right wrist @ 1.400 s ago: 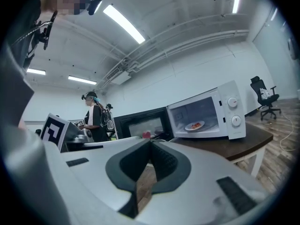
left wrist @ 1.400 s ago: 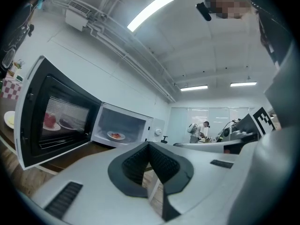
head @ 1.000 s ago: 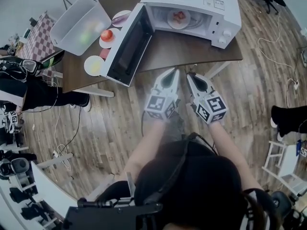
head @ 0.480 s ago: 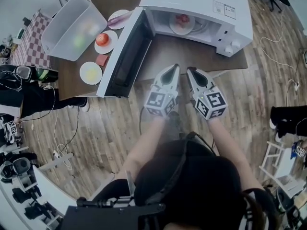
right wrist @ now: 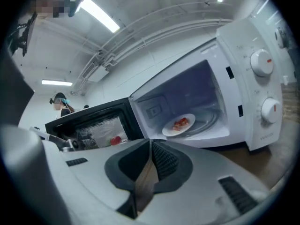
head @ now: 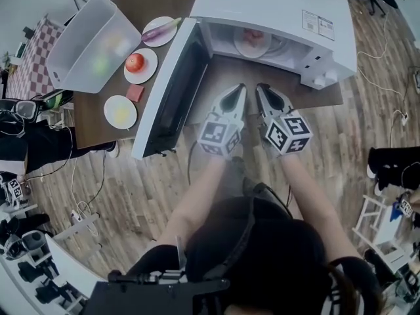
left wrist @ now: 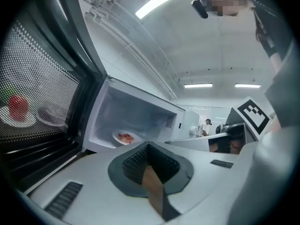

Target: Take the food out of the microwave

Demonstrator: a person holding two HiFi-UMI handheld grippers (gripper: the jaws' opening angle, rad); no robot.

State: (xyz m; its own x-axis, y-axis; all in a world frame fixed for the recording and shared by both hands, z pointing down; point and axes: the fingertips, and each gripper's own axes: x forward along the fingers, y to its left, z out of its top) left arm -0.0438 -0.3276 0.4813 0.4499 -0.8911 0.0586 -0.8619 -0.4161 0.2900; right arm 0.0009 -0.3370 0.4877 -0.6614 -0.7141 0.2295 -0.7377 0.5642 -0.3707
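A white microwave (head: pixel 275 5) stands on the brown table (head: pixel 246 71) with its door (head: pixel 172 90) swung open to the left. Inside it lies a white plate with red food (head: pixel 252 41), which the left gripper view (left wrist: pixel 125 137) and the right gripper view (right wrist: pixel 179 124) both show ahead. My left gripper (head: pixel 237 90) and right gripper (head: pixel 262 89) hang side by side over the table's front edge, short of the opening. The left (left wrist: pixel 149 146) is shut and empty. The right gripper's (right wrist: pixel 151 144) jaws are just starting to part, with nothing between them.
Left of the door stand a clear plastic bin (head: pixel 92 41), a plate with a tomato (head: pixel 138 64), a plate with something yellow (head: pixel 120 111), a plate with a purple vegetable (head: pixel 159 30) and a small red block (head: pixel 135 92). A person sits at far left (head: pixel 26 120).
Both grippers have moved forward together toward the microwave's opening. The microwave and table now sit nearer in the head view. The jaws look the same.
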